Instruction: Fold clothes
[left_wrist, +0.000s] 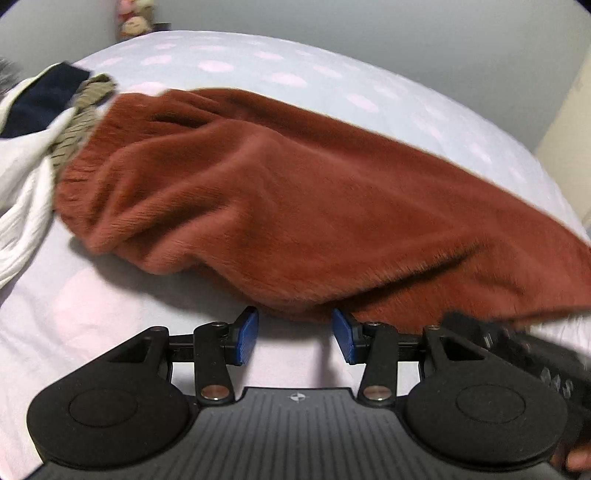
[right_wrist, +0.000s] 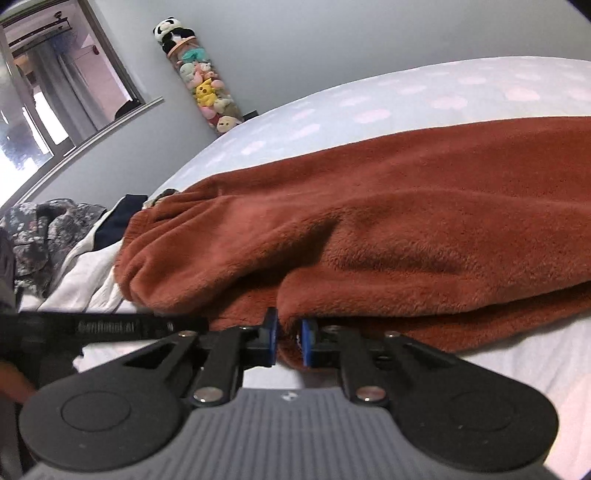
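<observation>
A rust-brown fleece garment (left_wrist: 295, 206) lies bunched across the bed, and the right wrist view shows it too (right_wrist: 406, 221). My left gripper (left_wrist: 294, 338) stands open just short of the garment's near edge, with only bedsheet between its blue pads (left_wrist: 248, 338). My right gripper (right_wrist: 289, 341) is shut on a fold of the garment's near hem, the fleece pinched between its blue pads (right_wrist: 306, 341). Part of the right gripper shows at the lower right of the left wrist view.
The bed (left_wrist: 258, 62) has a pale sheet with pink spots. A pile of other clothes lies at the left: white cloth (left_wrist: 26, 177), a navy piece (left_wrist: 40, 99), a khaki ribbed piece (left_wrist: 79, 122), a camouflage garment (right_wrist: 44, 229). A tube of plush toys (right_wrist: 201, 81) stands by the wall.
</observation>
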